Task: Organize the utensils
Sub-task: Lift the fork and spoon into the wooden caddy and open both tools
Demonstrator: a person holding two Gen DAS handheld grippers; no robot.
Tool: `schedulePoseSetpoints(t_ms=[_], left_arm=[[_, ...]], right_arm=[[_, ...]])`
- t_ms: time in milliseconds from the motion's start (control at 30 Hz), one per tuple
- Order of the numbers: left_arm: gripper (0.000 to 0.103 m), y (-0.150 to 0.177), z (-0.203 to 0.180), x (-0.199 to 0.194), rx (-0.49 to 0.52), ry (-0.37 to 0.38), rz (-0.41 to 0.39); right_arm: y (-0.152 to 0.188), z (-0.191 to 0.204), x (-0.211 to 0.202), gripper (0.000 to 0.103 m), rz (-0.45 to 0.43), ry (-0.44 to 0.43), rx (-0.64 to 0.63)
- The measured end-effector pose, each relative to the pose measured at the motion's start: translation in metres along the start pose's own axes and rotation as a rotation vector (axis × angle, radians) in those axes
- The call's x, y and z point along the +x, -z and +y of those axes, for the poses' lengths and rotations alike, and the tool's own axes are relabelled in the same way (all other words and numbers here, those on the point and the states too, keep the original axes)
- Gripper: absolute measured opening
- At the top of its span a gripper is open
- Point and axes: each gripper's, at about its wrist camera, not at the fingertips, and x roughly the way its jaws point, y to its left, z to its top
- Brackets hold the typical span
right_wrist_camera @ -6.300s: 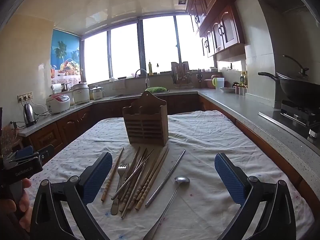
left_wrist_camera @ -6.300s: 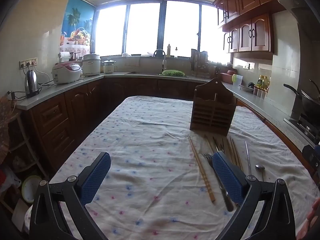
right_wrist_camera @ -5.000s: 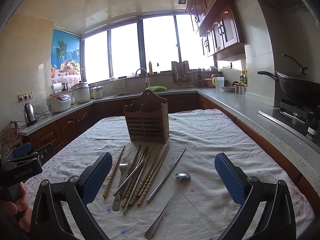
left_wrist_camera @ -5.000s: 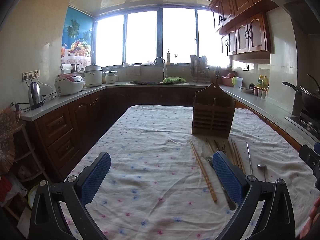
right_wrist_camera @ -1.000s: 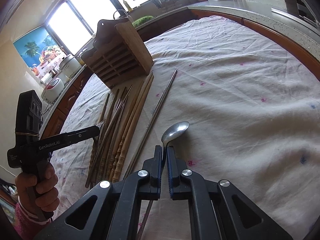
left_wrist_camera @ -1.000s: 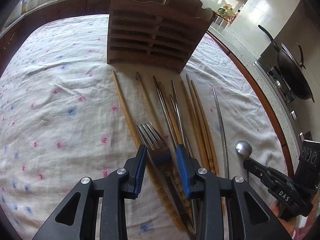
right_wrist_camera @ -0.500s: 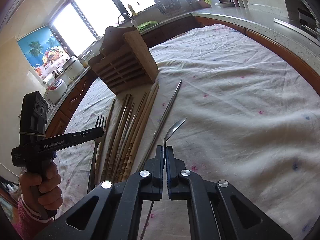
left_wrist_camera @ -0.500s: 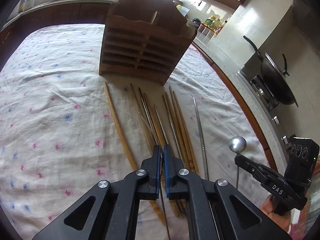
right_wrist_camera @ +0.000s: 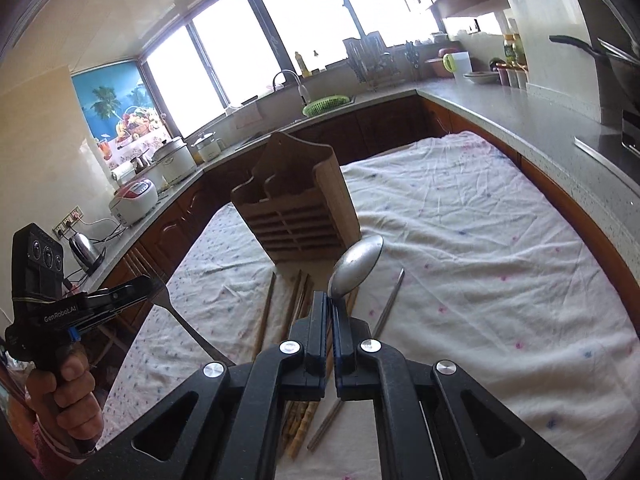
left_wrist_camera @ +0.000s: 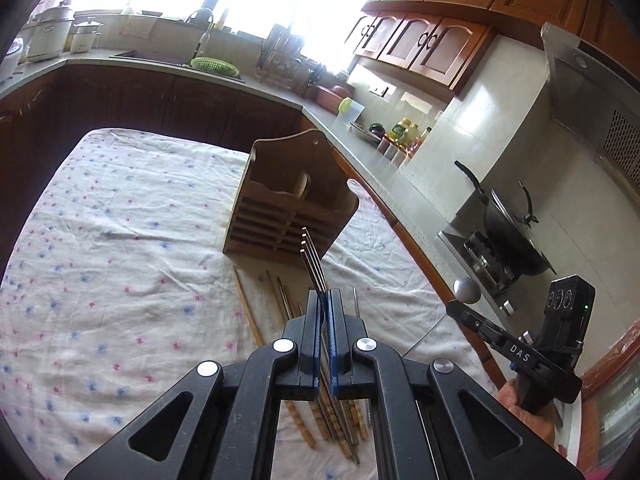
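My left gripper (left_wrist_camera: 325,294) is shut on a metal fork (left_wrist_camera: 312,262), whose tines stick up toward the wooden utensil holder (left_wrist_camera: 288,208). In the right wrist view the same fork (right_wrist_camera: 184,322) hangs below the left gripper (right_wrist_camera: 154,286). The right gripper (right_wrist_camera: 329,300) is shut on a metal spoon (right_wrist_camera: 356,262), bowl raised in front of the holder (right_wrist_camera: 296,208). In the left wrist view the spoon's bowl (left_wrist_camera: 466,290) sits at the tip of the right gripper (left_wrist_camera: 454,306). Several wooden and metal chopsticks (left_wrist_camera: 256,320) lie on the cloth beneath both grippers.
The floral tablecloth (left_wrist_camera: 100,264) covers the table, bare at its left. A single metal chopstick (right_wrist_camera: 386,308) lies to the right of the pile. Counters wrap around, with a wok on the stove (left_wrist_camera: 508,236) at right and a sink with a green basket (right_wrist_camera: 324,104) at the back.
Both grippers have risen off the cloth. The left one shut on the fork and lifted it, tines up; the right one lifted the spoon clear of the table. The holder now sits lower in both views.
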Motion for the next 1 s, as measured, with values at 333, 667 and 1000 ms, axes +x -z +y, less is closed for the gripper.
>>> schedulePoseSetpoints(t_ms=[333, 667, 1000], left_arm=[[0.001, -0.037, 0.001, 0.011, 0.010, 0.017, -0.075], [0.001, -0.117, 0.009, 0.051, 0.040, 0.031, -0.208], [0.001, -0.132, 0.048, 0.160, -0.009, 0.015, -0.177]], right_arm=[[-0.043, 0.019, 0.006, 0.002, -0.094, 0.007, -0.060], [-0.122, 0.040, 0.027, 0.002, -0.256, 0.038, -0.127], [-0.145, 0.034, 0.111, 0.002, -0.226, 0.103, -0.167]])
